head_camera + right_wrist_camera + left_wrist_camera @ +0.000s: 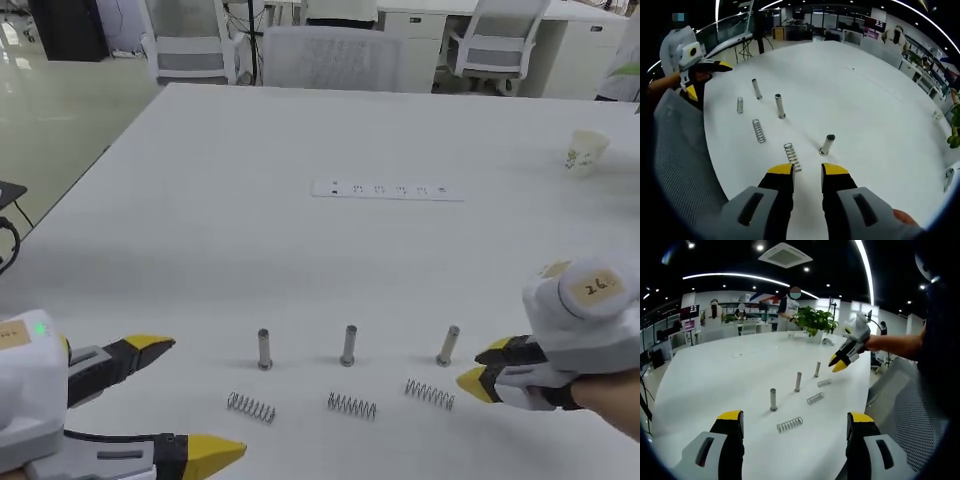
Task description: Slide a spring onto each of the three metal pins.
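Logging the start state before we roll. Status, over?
Yellow-tipped left gripper open wide, right gripper narrowly open, both empty. Three silver coil springs lie flat before three bare upright metal pins. Nothing blocking.

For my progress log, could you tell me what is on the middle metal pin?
Nothing: the middle pin stands bare. A spring lies flat on the table in front of it. The whole pin is in view.
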`<act>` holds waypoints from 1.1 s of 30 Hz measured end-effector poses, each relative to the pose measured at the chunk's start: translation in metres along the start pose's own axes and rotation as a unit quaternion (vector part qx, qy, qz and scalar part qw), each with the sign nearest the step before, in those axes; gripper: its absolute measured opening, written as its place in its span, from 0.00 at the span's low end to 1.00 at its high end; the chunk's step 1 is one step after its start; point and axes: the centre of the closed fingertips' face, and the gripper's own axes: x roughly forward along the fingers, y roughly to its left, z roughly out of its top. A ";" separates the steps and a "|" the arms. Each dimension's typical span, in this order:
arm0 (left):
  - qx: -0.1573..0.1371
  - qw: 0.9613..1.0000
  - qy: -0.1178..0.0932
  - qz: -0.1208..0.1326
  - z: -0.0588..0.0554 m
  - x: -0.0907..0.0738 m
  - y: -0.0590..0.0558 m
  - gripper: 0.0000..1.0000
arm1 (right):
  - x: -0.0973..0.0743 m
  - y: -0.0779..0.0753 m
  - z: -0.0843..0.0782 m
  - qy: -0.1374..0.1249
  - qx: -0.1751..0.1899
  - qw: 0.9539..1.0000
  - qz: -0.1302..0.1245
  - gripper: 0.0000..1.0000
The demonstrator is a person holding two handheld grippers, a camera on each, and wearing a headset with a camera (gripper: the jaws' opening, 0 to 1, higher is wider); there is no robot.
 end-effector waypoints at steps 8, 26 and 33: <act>0.001 1.000 0.000 0.000 0.001 0.000 -0.001 0.81 | 0.013 0.014 -0.008 0.017 -0.019 0.999 0.030 0.20; 0.001 1.000 -0.001 -0.001 0.002 0.001 -0.002 0.81 | 0.031 0.020 -0.017 0.048 -0.067 0.995 0.057 0.16; 0.001 1.000 -0.001 -0.001 0.003 0.001 -0.002 0.81 | 0.035 0.020 -0.018 0.055 -0.076 0.994 0.063 0.14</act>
